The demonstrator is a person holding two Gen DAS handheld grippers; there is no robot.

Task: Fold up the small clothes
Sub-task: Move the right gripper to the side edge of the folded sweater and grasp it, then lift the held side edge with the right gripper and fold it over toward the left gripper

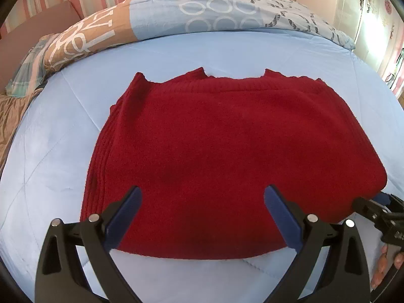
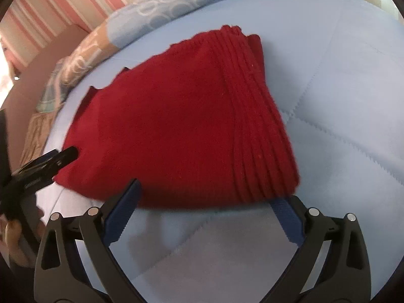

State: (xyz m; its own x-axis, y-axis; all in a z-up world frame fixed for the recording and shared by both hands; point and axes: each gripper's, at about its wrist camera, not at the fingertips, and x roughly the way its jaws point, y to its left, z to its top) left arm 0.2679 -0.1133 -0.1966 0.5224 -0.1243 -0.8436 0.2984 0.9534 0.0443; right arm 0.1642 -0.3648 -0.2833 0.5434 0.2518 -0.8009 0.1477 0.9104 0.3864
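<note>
Pale blue quilted bedspread (image 1: 50, 139) | folded dark red knitted sweater (image 1: 222, 146) lies mid-bed | we hold left gripper (image 1: 202, 194) spread over its near edge | right gripper (image 2: 207, 197) spread at its ribbed corner | risk, we judge: pinching one layer would unfold it.

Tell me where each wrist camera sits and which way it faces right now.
Left wrist: on the open left claw, facing across the folded red sweater toward the pillows; fingers of a hand show.
Right wrist: on the open right claw, facing the sweater's ribbed corner.
Shared: sweater, blue bed cover, each other's claw.
</note>
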